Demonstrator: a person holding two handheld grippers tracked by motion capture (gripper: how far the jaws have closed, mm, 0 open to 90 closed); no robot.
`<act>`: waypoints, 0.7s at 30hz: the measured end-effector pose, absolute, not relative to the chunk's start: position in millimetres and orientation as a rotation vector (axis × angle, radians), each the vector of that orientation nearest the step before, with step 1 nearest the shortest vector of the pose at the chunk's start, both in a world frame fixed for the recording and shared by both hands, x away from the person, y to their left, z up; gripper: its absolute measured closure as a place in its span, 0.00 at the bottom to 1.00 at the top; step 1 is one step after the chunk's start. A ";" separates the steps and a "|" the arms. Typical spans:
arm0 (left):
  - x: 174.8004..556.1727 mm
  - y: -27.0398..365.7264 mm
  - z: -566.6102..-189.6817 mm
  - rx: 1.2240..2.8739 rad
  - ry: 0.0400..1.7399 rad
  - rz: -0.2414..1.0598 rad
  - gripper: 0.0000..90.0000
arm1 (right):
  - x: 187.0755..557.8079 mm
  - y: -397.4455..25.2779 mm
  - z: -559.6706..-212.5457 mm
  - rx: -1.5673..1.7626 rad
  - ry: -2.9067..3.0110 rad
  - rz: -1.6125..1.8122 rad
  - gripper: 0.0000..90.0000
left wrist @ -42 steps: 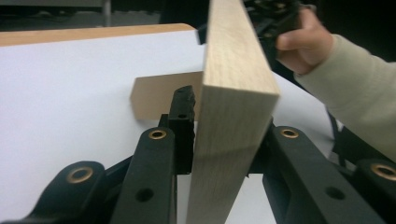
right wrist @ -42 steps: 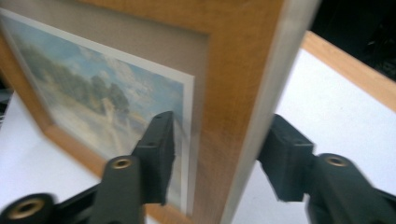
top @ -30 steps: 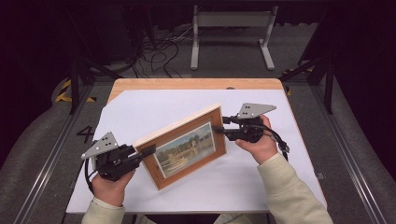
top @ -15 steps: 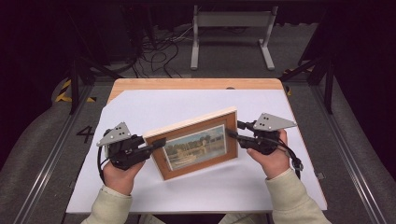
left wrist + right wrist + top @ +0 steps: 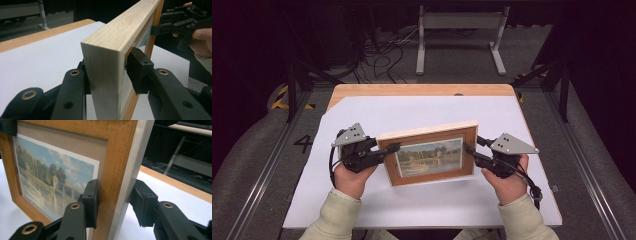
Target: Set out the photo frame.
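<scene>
We hold a wooden picture frame (image 5: 430, 156) up over the white table (image 5: 422, 112), with one pair of tongs on each side. The frame stands on its long edge and leans back a little, so its picture faces us. The picture (image 5: 47, 176) shows trees, water and a bridge under a blue sky.

Our left tongs (image 5: 392, 148) grip the left side of the frame. In the left gripper view, the two black jaws of these tongs (image 5: 106, 68) press on the pale wood from both sides, one at the back and one at the front.

Our right tongs (image 5: 469, 149) grip the right side of the frame. In the right gripper view, one jaw of these tongs (image 5: 115, 202) sits on the front of the frame, just beside the picture, and the other jaw sits at the back.

Our two hands are well apart, with the frame between them. Far behind the table we see a grey metal stand (image 5: 459, 30) on the floor.
</scene>
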State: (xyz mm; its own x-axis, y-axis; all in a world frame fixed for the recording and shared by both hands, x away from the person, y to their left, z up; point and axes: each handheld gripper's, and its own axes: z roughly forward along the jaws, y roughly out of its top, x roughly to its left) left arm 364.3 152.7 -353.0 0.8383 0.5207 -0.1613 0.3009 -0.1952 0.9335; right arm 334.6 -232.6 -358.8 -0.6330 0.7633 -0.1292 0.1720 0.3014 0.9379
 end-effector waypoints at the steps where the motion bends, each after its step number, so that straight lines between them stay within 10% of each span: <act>1: 366.5 151.7 -353.0 1.802 0.618 0.229 0.68 | 332.4 -233.0 -360.8 0.842 1.985 1.333 0.66; 21: 392.9 143.9 -367.4 1.831 0.615 0.166 0.63 | 323.2 -229.1 -383.1 0.972 1.931 1.261 0.64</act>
State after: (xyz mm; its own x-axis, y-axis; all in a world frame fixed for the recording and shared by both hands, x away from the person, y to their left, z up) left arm 392.9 143.9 -367.4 0.8532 0.4872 -0.1861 0.3273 -0.2224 0.9184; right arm 323.2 -229.1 -383.1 -0.5311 0.8406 -0.1070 0.2401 0.2704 0.9323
